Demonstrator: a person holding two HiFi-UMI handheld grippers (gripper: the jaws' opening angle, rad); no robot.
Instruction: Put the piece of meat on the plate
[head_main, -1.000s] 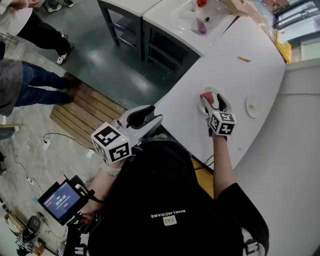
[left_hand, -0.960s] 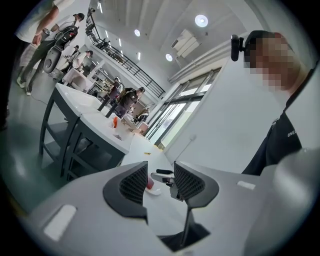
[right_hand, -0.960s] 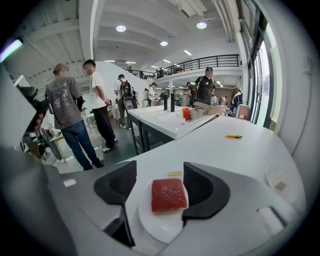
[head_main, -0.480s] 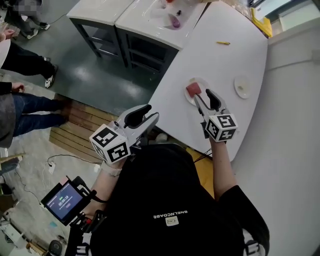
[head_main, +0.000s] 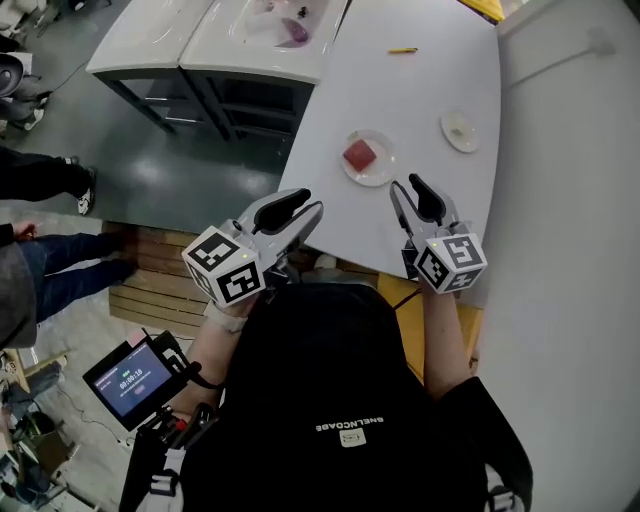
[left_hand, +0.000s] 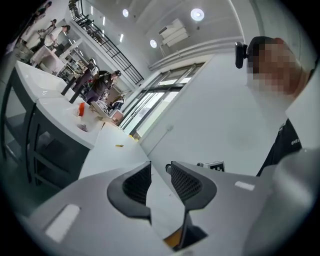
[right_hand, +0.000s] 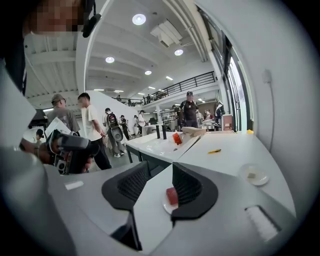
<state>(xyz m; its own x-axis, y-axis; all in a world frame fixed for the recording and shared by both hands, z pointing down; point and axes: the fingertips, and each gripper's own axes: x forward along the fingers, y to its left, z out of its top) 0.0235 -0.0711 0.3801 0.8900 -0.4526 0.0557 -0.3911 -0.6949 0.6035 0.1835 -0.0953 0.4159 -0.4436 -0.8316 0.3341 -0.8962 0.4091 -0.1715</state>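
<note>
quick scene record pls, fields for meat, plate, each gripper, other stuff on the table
meat: red piece of meat, lying on the plate
plate: white plate, on the white table
right: right gripper, near the plate but apart from it; jaws have just been closing, nothing between them
left: left gripper, at the table's near corner; jaws have just been closing, empty
other: small plate; yellow pen

table (head_main: 420, 90): smooth matt white | plate (head_main: 384, 171): glossy | pallet (head_main: 150, 298): wood

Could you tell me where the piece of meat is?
Head view, upper centre: the meat lies on the nearer white plate, left of the smaller plate.
</note>
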